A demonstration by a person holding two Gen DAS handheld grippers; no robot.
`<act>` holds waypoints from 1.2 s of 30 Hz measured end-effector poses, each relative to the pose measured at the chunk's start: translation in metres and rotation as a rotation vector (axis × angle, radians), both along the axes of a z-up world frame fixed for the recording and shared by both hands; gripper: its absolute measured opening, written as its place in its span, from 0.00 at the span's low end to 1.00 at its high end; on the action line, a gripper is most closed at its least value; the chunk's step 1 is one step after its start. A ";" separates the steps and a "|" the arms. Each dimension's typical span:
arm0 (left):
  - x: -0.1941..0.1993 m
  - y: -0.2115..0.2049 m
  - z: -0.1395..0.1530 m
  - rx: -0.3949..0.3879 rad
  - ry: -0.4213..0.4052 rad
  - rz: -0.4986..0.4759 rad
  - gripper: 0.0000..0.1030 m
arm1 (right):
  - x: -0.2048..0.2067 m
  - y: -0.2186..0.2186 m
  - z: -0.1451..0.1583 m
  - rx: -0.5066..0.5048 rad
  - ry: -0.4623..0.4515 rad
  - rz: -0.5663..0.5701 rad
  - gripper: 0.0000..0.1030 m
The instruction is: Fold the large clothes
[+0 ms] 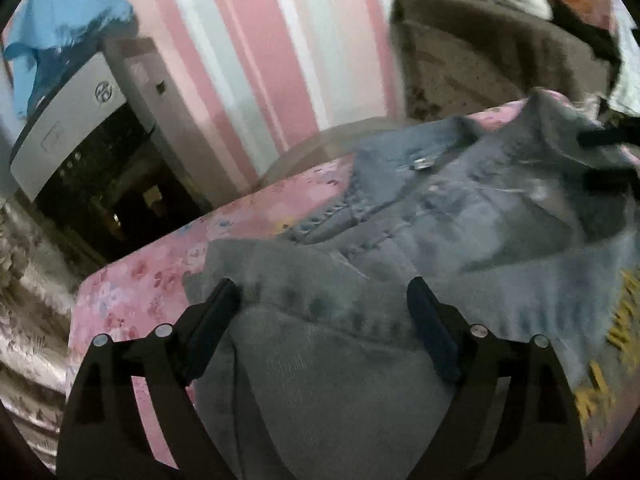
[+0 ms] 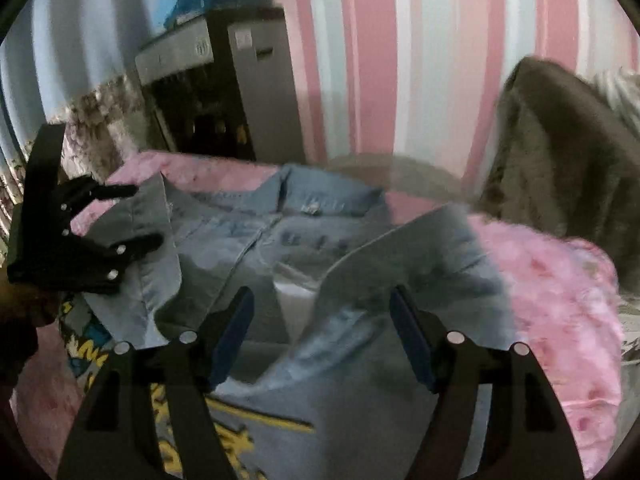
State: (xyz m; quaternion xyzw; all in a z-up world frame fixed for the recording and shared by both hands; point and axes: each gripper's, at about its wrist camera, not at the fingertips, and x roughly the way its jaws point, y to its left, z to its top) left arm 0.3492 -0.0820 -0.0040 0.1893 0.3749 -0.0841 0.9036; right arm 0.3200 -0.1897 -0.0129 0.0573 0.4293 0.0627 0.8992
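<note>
A light blue denim jacket [image 1: 460,216] lies on a pink floral cover [image 1: 132,292], collar toward the striped wall, with a yellow print near its lower part [image 2: 224,436]. My left gripper [image 1: 320,300] is open, its fingers spread over a folded sleeve [image 1: 320,360] at the jacket's left side. In the right wrist view the left gripper [image 2: 148,216] shows at the left, open over that sleeve. My right gripper [image 2: 322,308] is open above the right sleeve [image 2: 400,264], which lies folded across the front. The right gripper [image 1: 588,158] shows at the far right of the left wrist view.
A grey and black printer [image 1: 80,128] stands by the pink striped wall, with a blue cloth [image 1: 60,20] on top. A brown chair back [image 2: 560,152] with clothes stands at the right. A patterned rug [image 1: 24,280] lies below the bed edge.
</note>
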 end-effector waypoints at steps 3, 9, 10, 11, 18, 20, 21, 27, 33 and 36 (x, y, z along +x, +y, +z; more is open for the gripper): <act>0.018 0.008 -0.013 -0.051 0.049 0.027 0.46 | 0.010 0.000 -0.020 -0.043 0.069 -0.044 0.04; 0.021 0.031 -0.014 -0.161 0.021 0.058 0.10 | -0.008 -0.013 0.006 -0.038 -0.063 -0.129 0.01; 0.019 0.037 -0.003 -0.168 -0.032 0.079 0.10 | -0.009 -0.017 0.016 -0.030 -0.095 -0.152 0.01; 0.019 0.041 0.004 -0.177 -0.064 0.093 0.10 | -0.012 -0.025 0.031 -0.016 -0.143 -0.183 0.01; 0.049 0.034 0.072 -0.130 -0.239 0.138 0.10 | 0.020 -0.041 0.073 -0.067 -0.219 -0.271 0.01; 0.066 0.029 0.064 -0.103 -0.208 0.162 0.11 | 0.047 -0.048 0.055 -0.085 -0.146 -0.276 0.01; 0.076 0.026 0.054 -0.074 -0.186 0.176 0.12 | 0.056 -0.050 0.044 -0.100 -0.116 -0.282 0.01; 0.091 0.008 -0.020 0.147 -0.089 0.164 0.51 | 0.071 -0.066 -0.020 -0.101 0.064 -0.304 0.01; 0.057 0.048 0.011 0.053 -0.087 0.170 0.82 | 0.008 -0.064 0.025 -0.081 -0.085 -0.264 0.73; 0.012 0.080 0.034 -0.047 -0.113 0.187 0.92 | -0.063 -0.069 0.048 -0.073 -0.219 -0.306 0.81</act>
